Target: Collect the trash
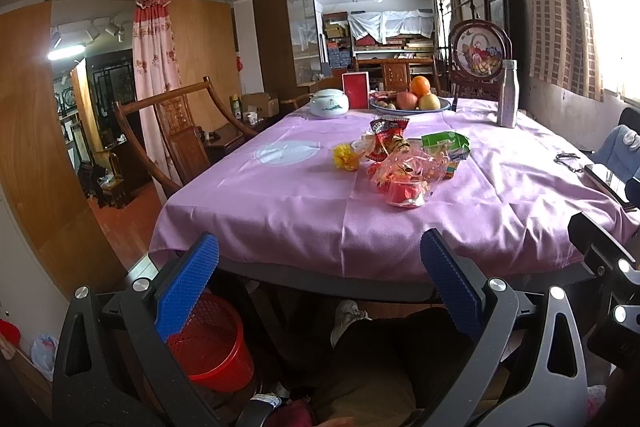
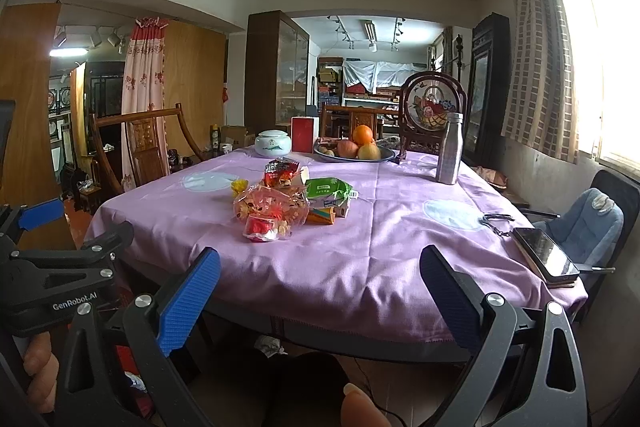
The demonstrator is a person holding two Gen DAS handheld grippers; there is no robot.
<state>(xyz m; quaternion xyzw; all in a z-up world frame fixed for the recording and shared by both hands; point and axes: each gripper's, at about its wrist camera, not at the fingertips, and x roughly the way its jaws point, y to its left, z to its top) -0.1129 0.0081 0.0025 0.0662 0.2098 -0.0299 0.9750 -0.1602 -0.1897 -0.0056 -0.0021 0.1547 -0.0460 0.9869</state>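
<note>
Trash pile (image 1: 404,163) sits mid-table; both tongs (image 1: 320,283) (image 2: 320,291) gape empty.

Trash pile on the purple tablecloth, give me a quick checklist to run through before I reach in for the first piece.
1. Left gripper open and holding nothing: ok.
2. Right gripper open and holding nothing: ok.
3. Trash pile in plain sight in both views, nothing lying between it and the near table edge: ok.
4. Red basket on the floor by the table's left corner, upright with its mouth open: ok.
5. Phone near the right table edge, clear of the pile: ok.
6. Whether the wrappers in the pile are stuck or tangled together: cannot tell.
</note>
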